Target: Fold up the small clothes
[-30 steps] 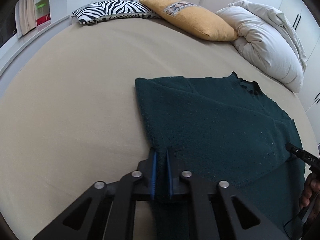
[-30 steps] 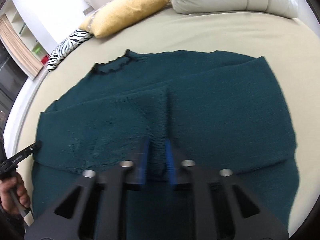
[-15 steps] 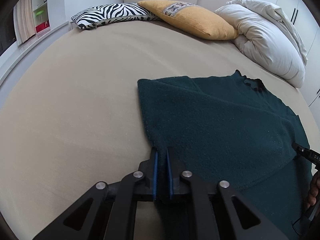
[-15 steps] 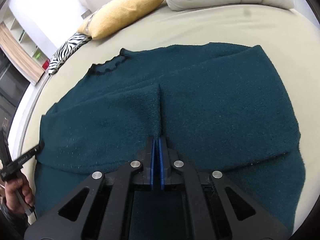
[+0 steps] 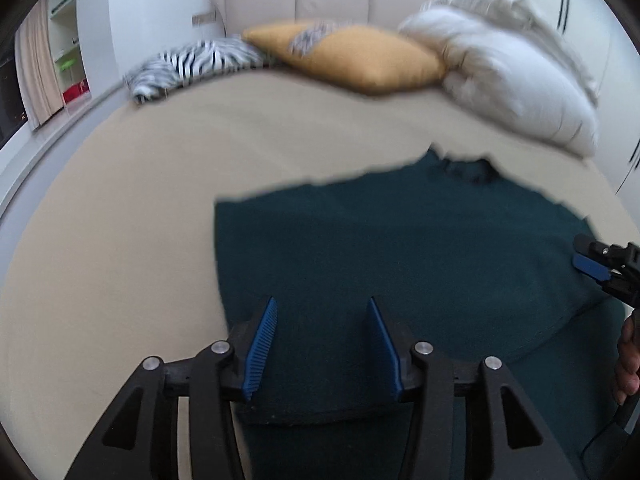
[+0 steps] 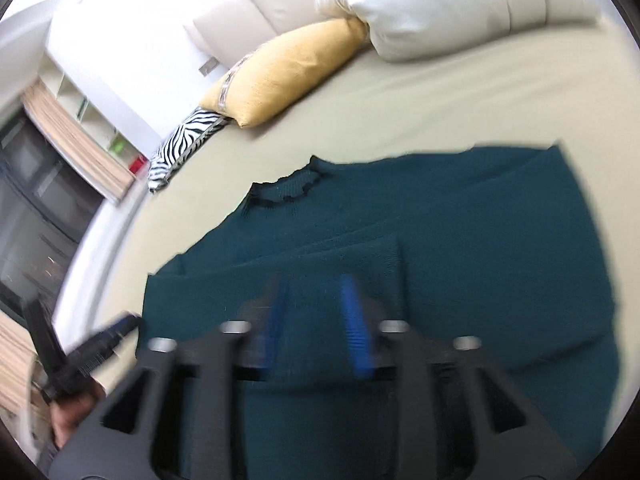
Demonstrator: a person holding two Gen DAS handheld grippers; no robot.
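A dark teal knit sweater (image 5: 400,256) lies partly folded on the beige bed, neckline toward the pillows; it also shows in the right wrist view (image 6: 460,248). My left gripper (image 5: 320,340) is open and empty, hovering over the sweater's left folded edge. My right gripper (image 6: 316,316) is open and empty above the folded-over layer in the middle of the sweater; this view is blurred. The right gripper also shows at the right edge of the left wrist view (image 5: 600,264), and the left gripper at the left of the right wrist view (image 6: 100,344).
A zebra-striped pillow (image 5: 192,64), a yellow cushion (image 5: 360,56) and a white duvet (image 5: 512,76) lie at the head of the bed. Bare beige sheet (image 5: 120,208) spreads left of the sweater. The bed's rounded edge (image 6: 100,240) runs along the left.
Both grippers have opened and let go of the sweater, which now lies flat in its fold. Both have lifted and drawn back a little.
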